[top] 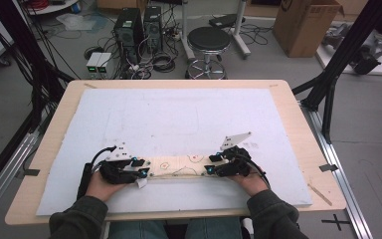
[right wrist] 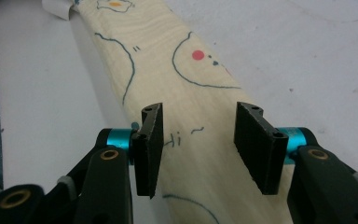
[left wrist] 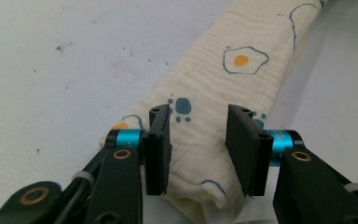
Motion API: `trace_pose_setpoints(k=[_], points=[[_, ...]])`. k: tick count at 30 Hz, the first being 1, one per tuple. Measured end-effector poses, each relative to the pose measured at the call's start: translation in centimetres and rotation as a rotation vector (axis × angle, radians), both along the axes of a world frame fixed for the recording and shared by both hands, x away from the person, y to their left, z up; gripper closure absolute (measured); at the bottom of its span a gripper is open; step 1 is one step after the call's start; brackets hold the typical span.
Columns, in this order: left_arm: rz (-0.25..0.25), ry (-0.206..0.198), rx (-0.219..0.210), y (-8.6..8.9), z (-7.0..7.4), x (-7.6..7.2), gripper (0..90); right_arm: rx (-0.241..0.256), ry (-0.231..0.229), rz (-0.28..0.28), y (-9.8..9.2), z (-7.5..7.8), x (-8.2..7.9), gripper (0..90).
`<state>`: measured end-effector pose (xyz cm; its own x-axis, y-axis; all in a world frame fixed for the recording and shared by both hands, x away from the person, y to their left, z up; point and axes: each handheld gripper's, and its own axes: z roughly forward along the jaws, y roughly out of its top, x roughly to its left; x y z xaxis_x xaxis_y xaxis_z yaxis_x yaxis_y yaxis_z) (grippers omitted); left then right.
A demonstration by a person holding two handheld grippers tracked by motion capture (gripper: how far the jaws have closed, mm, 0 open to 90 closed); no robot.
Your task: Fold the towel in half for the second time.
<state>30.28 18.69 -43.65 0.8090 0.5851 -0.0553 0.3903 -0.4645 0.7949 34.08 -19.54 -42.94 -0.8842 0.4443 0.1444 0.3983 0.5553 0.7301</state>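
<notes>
High view, lower centre: both claws, left claw [top: 142, 173] and right claw [top: 210, 170], spread over folded cream printed cloth [top: 179, 166]; uneven closing risks unrolling it.

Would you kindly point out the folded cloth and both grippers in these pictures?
folded cloth [top: 179, 164]: high view, middle of the strip.
left gripper [left wrist: 199, 154]: left gripper view, between its fingertips.
right gripper [right wrist: 200, 149]: right gripper view, between its fingertips.

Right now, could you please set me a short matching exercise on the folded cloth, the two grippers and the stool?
Things:
1. left gripper
2. right gripper
3. folded cloth
4. stool

Descriptions:
A. on the floor beyond the table
B. jaws open over the "Hi" end
C. long strip on the white mat
D. jaws open near a blue paw print

Pairs: 1-D, 2-B, 3-C, 4-A
</notes>
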Motion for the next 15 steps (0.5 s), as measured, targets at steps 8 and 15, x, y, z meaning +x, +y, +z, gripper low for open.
trace_pose_setpoints(k=[8, 15], points=[[0.006, 0.002, 0.029, -0.2, -0.2, 0.0, 55.5, -0.024, -0.017, -0.002, -0.6, -0.4, -0.4, 49.1], [0.003, 0.009, 0.029, -0.2, -0.4, 0.0, 54.9, -0.042, -0.04, 0.002, -1.4, -0.9, -0.9, 47.9]])
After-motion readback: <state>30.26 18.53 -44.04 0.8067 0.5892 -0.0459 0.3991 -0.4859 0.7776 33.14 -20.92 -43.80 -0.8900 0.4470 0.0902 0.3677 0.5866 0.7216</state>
